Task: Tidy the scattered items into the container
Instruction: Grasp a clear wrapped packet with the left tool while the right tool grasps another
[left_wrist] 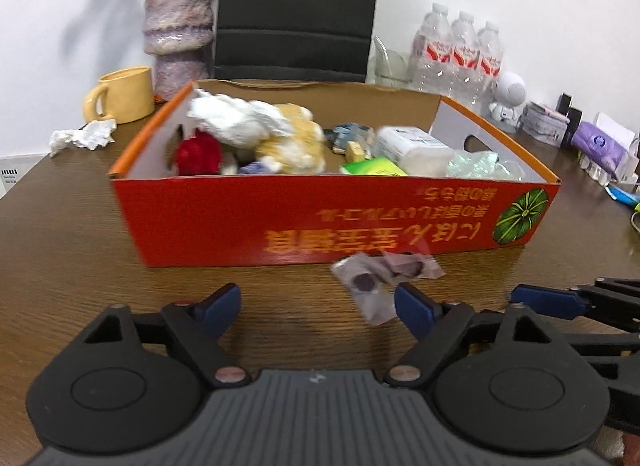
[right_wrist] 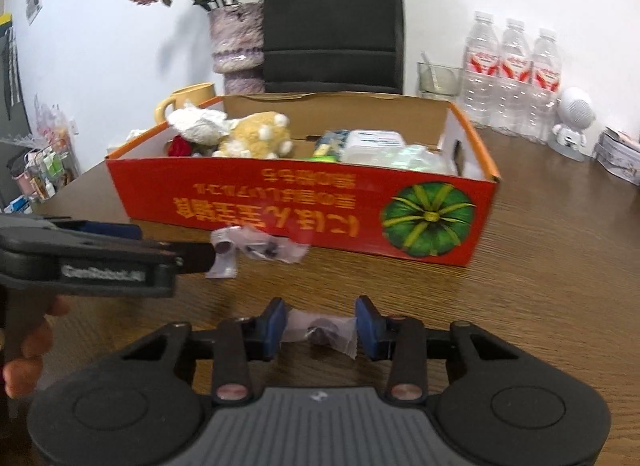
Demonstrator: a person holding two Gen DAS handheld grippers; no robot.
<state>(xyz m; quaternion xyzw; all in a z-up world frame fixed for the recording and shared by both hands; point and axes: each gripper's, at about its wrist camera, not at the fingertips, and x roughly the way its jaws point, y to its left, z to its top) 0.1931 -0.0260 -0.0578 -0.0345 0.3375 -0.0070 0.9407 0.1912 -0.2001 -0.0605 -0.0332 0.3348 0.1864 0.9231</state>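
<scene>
An orange cardboard box (left_wrist: 280, 221) (right_wrist: 248, 193) stands mid-table, holding a plush toy (left_wrist: 292, 141), crumpled tissue (left_wrist: 236, 117), a red item (left_wrist: 199, 155) and packets. Clear plastic packets with dark round pieces (left_wrist: 380, 274) (right_wrist: 260, 250) lie on the table at the box's front wall. My left gripper (left_wrist: 318, 306) is open, low over the table, with one packet by its right finger. My right gripper (right_wrist: 320, 330) has its pads against a clear packet (right_wrist: 320, 332) just above the table. It shows at the right of the left view (left_wrist: 560, 302).
A crumpled tissue (left_wrist: 84, 135) lies left of the box beside a yellow mug (left_wrist: 124, 95). A vase (left_wrist: 178, 25), a black chair (left_wrist: 296, 13), three water bottles (left_wrist: 460, 53), a white figurine (left_wrist: 508, 95) and small clutter (left_wrist: 592, 141) stand behind and right of it.
</scene>
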